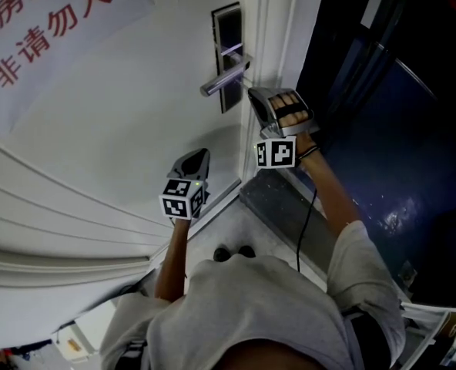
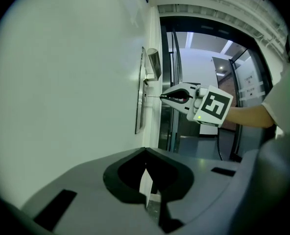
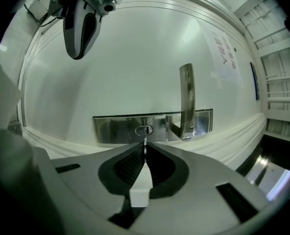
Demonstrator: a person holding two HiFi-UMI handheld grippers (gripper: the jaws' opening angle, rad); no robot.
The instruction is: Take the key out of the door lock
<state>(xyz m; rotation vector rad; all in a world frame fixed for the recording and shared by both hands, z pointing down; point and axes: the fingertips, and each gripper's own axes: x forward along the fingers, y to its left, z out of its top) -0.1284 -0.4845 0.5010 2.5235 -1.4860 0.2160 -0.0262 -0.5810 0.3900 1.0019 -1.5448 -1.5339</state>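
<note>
The white door carries a steel lock plate [image 1: 228,52] [image 3: 115,126] with a lever handle [image 1: 224,77] [image 3: 186,99]. My right gripper [image 1: 253,92] [image 3: 144,163] is shut on a thin metal key [image 3: 145,145]. The key's tip reaches the oval keyhole [image 3: 144,130]; whether it is still inside I cannot tell. In the left gripper view the right gripper [image 2: 163,97] holds the key straight out from the plate [image 2: 141,97]. My left gripper [image 1: 199,154] [image 2: 147,180] hangs lower, close to the door face, shut on nothing. It shows at the upper left of the right gripper view [image 3: 79,53].
A paper notice with red characters [image 1: 51,21] is stuck to the door at upper left. The door edge and frame [image 1: 278,37] run just right of the lock, with a dark open doorway [image 1: 382,129] beyond. A grey threshold [image 1: 282,206] lies below.
</note>
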